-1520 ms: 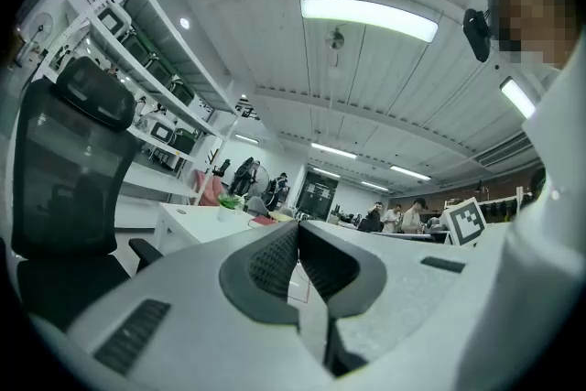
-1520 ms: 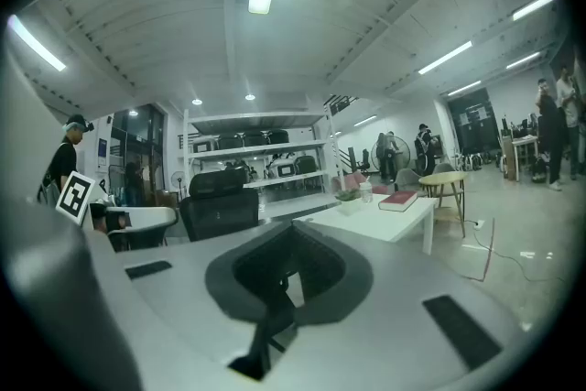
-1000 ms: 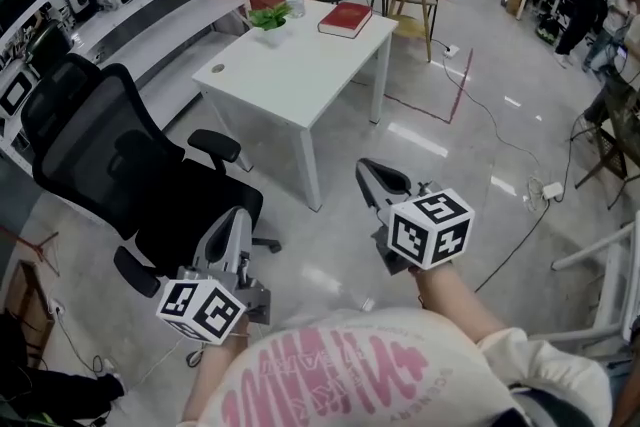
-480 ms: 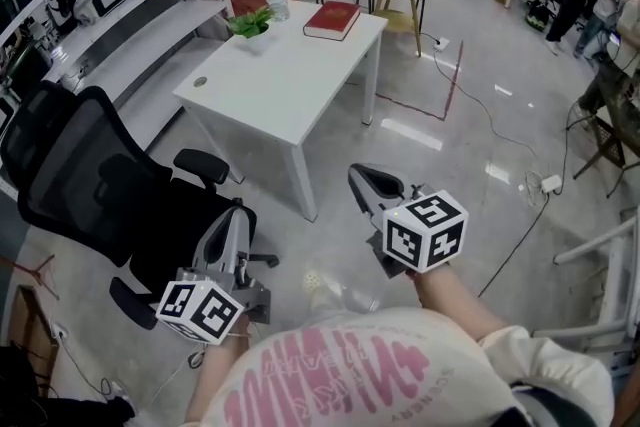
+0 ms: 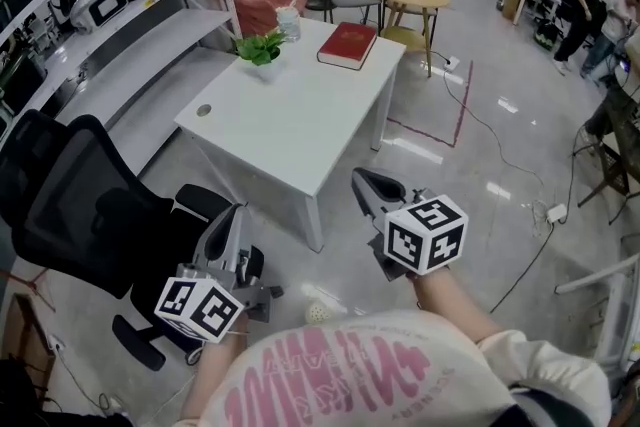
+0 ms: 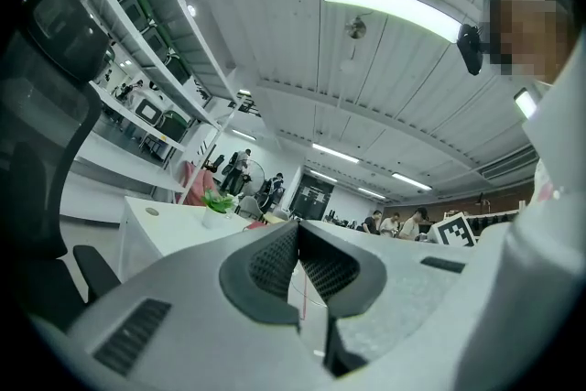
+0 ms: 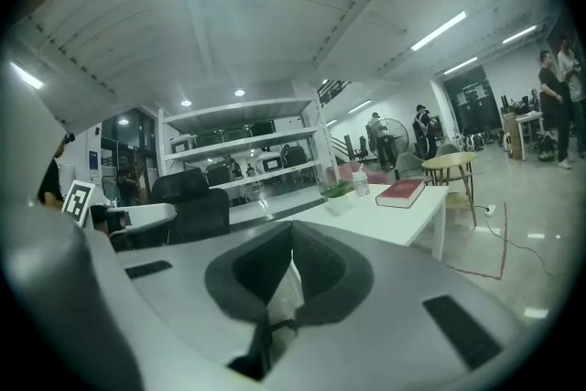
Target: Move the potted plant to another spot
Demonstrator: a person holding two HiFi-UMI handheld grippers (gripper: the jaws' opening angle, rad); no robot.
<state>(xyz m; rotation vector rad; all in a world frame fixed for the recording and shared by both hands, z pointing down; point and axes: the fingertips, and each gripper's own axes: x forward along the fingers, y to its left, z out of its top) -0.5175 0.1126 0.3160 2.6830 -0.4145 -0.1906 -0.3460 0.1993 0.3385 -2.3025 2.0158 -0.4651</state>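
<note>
Plant (image 5: 262,48) untouched at far edge of table (image 5: 290,120), beside cup (image 5: 289,21) and book (image 5: 348,45); left gripper (image 5: 237,213) and right gripper (image 5: 365,178) both closed on nothing, well short of table; reach, grasp, carry and set-down all judged outstanding.

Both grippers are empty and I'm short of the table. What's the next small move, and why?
Probably step closer to the white table: the potted plant sits near its far edge, well beyond the left gripper and right gripper, both shut and empty.
</note>
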